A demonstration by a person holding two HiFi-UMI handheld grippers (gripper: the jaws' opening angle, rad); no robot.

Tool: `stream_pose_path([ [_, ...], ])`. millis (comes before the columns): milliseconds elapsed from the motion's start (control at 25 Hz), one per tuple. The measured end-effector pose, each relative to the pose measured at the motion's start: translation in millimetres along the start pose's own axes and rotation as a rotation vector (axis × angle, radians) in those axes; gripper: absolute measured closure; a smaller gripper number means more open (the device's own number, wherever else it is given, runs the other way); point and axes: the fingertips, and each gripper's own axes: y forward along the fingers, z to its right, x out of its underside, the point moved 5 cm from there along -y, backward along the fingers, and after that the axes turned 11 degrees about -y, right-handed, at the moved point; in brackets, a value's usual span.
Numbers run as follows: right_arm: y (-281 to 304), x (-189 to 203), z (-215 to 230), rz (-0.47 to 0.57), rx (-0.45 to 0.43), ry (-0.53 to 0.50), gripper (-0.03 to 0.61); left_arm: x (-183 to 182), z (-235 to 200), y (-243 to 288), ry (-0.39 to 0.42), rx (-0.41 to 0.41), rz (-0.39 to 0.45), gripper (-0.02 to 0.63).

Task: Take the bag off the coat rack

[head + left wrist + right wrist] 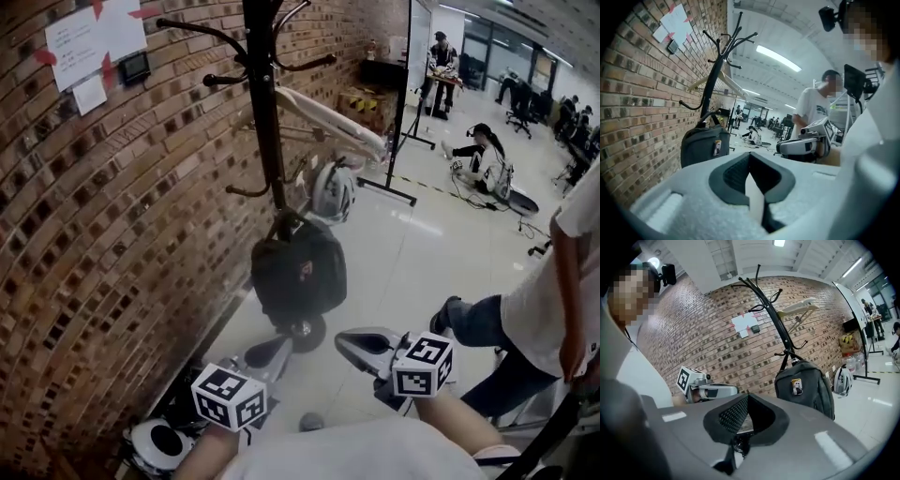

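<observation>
Approach step: bag (298, 272) hangs on rack (263, 103), untouched. My left gripper (270, 352) and right gripper (360, 343) both closed, empty; next, open and reach.

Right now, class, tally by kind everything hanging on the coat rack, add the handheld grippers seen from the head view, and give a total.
Bag: 1
Helmet: 1
Hanger: 1
Grippers: 2, the left gripper and the right gripper
Total: 5
</observation>
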Motion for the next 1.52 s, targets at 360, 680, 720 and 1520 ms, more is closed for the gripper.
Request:
stream_pose_path([
  [360,44.1,-9.1,60.0,-0.002,0.038,0.026,0.550,-30.1,-60.6,29.6,-0.060,0.009,0.004,0.614],
  [680,82.6,-59.2,129.2,-0.022,0.068,-0.106,0.492,-61.1,-82.5,44.2,-0.057,-0.034,0.017,0.614],
  [720,88.9,-66.5,138.2,-0.025,0.072,-0.129,0.474,-64.5,-86.9,45.9,-0.066,-0.043,0.023,0.614],
  [1520,208.0,-78.8,236.6,-0.304,0.188,-0.521,0.464,-71.5,-138.0,44.7,-0.199,-0.178,0.082,0.612],
])
